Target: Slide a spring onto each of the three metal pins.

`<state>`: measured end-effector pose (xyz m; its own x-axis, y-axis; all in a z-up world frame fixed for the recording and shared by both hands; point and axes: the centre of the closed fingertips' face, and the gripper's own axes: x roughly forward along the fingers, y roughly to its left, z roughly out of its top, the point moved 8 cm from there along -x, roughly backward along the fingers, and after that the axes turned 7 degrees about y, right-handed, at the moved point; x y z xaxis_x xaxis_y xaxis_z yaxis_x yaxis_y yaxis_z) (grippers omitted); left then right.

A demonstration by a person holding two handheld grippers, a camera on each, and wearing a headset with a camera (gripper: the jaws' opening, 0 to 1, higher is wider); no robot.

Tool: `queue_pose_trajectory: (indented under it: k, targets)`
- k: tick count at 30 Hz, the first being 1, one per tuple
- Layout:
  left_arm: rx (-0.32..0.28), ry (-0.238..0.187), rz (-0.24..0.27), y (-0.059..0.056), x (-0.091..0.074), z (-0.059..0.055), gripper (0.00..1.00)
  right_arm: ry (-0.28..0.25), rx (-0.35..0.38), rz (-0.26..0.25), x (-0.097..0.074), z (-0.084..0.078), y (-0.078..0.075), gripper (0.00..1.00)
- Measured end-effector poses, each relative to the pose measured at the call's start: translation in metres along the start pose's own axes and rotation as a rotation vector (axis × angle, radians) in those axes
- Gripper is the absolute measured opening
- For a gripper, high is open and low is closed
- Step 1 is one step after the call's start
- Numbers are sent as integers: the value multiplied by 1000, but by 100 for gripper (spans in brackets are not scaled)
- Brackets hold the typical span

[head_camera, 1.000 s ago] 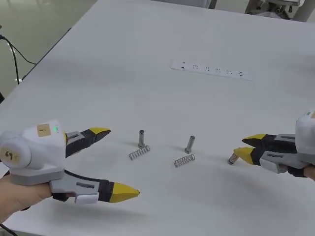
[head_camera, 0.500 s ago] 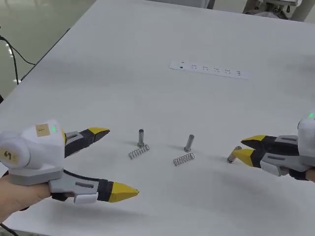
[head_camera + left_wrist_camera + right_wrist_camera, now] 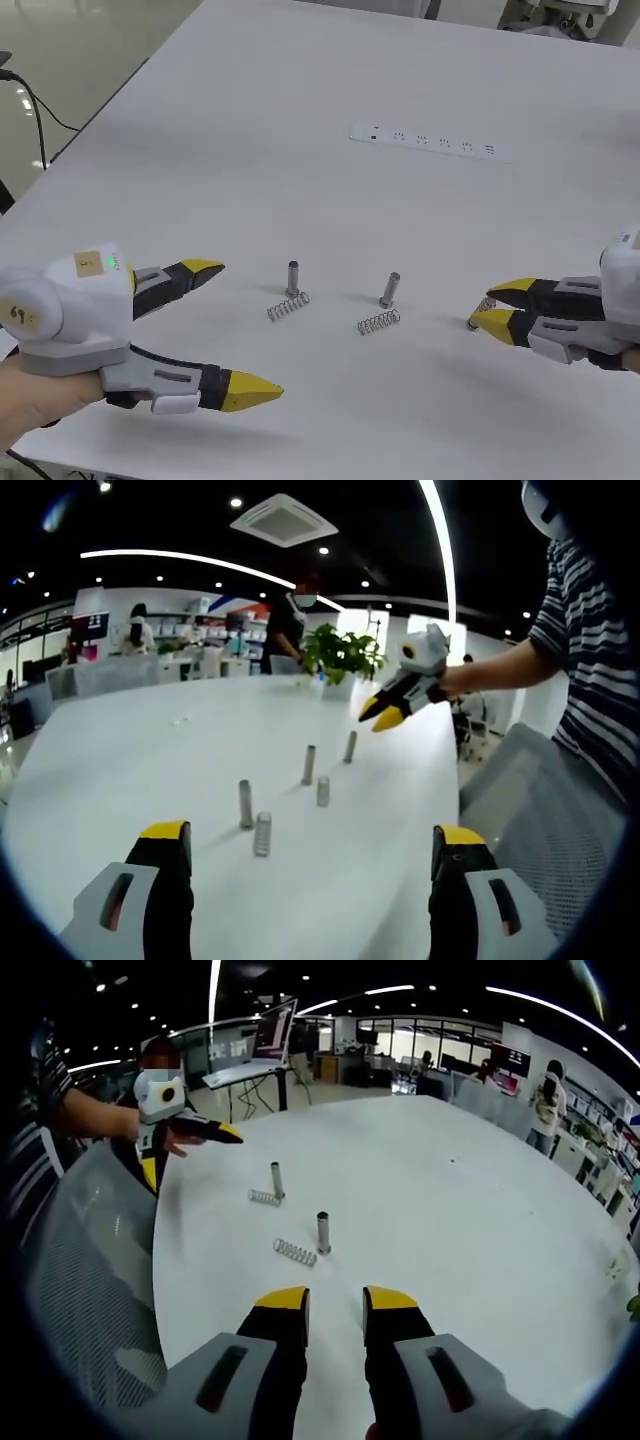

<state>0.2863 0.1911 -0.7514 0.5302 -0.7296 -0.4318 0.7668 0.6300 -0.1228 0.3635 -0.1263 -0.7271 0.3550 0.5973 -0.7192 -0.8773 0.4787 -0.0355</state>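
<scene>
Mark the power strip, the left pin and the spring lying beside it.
power strip [image 3: 430,143], head view, middle of its top face.
left pin [image 3: 292,279], head view, middle of its shaft.
spring [image 3: 288,307], head view, its middle coils.

Head view overhead; gripper views face inward, sharing the pins [image 3: 390,290].

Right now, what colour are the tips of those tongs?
Yellow, on left tongs and right tongs; best in head view.

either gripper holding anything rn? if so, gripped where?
Nothing visibly held. Left gripper gapes wide, empty. Right gripper is narrowly open, tips by the third pin; its own view shows an empty gap.
</scene>
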Motion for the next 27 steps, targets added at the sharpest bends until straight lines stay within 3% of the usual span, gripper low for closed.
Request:
queue_pose_trajectory:
  k: [27]
  targets:
    - [-6,-6,9,1,-10,-1,96,118,-364,114,37,38,22,16]
